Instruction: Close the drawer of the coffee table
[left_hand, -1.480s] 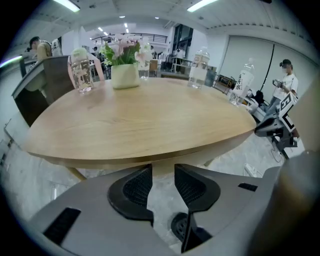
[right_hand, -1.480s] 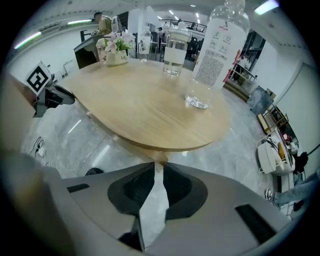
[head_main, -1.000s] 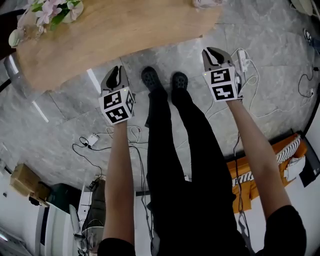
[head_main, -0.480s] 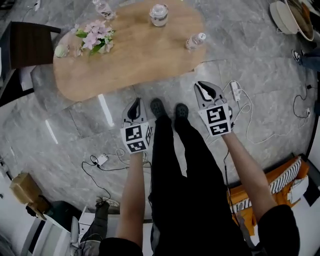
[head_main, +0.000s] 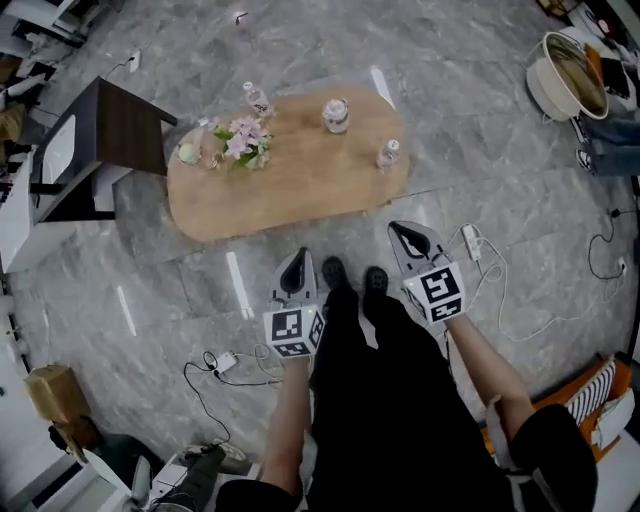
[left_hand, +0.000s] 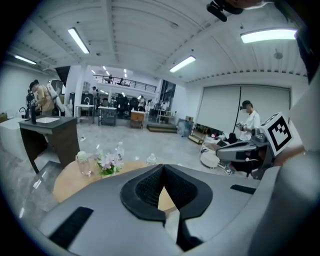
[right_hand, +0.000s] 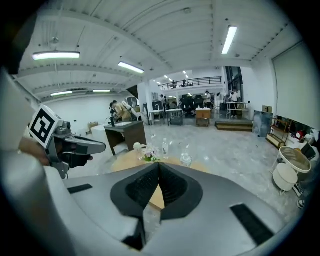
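The coffee table (head_main: 300, 185) has an oval wooden top and stands ahead of the person's feet. No drawer shows in any view. My left gripper (head_main: 297, 256) is held up in the air short of the table's near edge, its jaws shut with nothing between them. My right gripper (head_main: 398, 229) hangs level with it on the other side of the legs, also shut and empty. In the left gripper view the closed tips (left_hand: 161, 168) point over the table top (left_hand: 67, 177). The right gripper view has its closed tips (right_hand: 158, 165) aimed at the same table (right_hand: 131, 160).
On the table stand pink flowers (head_main: 241, 140), a glass (head_main: 190, 153) and three bottles (head_main: 336, 114). A dark side cabinet (head_main: 112, 130) stands at its left end. Cables and a power strip (head_main: 471, 243) lie on the floor by the feet. A round tub (head_main: 565, 75) sits far right.
Both grippers have risen well above the floor together with the head camera. The table, close and cut off before, now lies whole and farther below.
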